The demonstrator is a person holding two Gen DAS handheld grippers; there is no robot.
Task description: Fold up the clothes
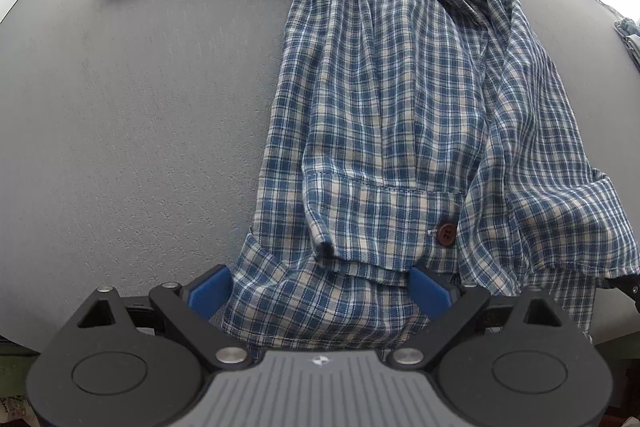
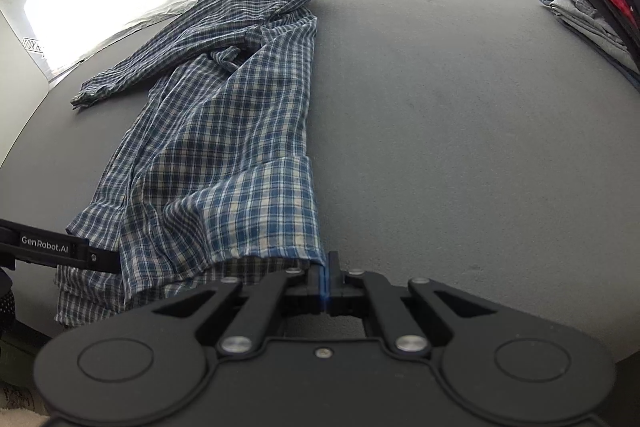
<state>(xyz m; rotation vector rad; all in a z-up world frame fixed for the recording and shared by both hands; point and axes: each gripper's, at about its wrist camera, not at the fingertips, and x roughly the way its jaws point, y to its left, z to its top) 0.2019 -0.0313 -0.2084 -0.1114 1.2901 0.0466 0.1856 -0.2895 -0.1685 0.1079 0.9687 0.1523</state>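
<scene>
Pinching the plaid shirt (image 2: 224,147) hem corner with my right gripper (image 2: 325,277), fingers pressed together on it, left gripper (image 1: 320,287) spread wide over the hem, gray table (image 2: 460,127).

Readable text: one brand name and one partial sign

In the right wrist view, white lettering "GenRobot.AI" stands on the black bar of the left gripper (image 2: 60,250) that reaches in from the left edge. On the light wall (image 2: 24,75) at the far left, a small boxed sign (image 2: 33,45) starts "LOOK H", the rest cut off. Printed marks farther along the bright backdrop are too small to read. The left wrist view shows no legible writing.
</scene>
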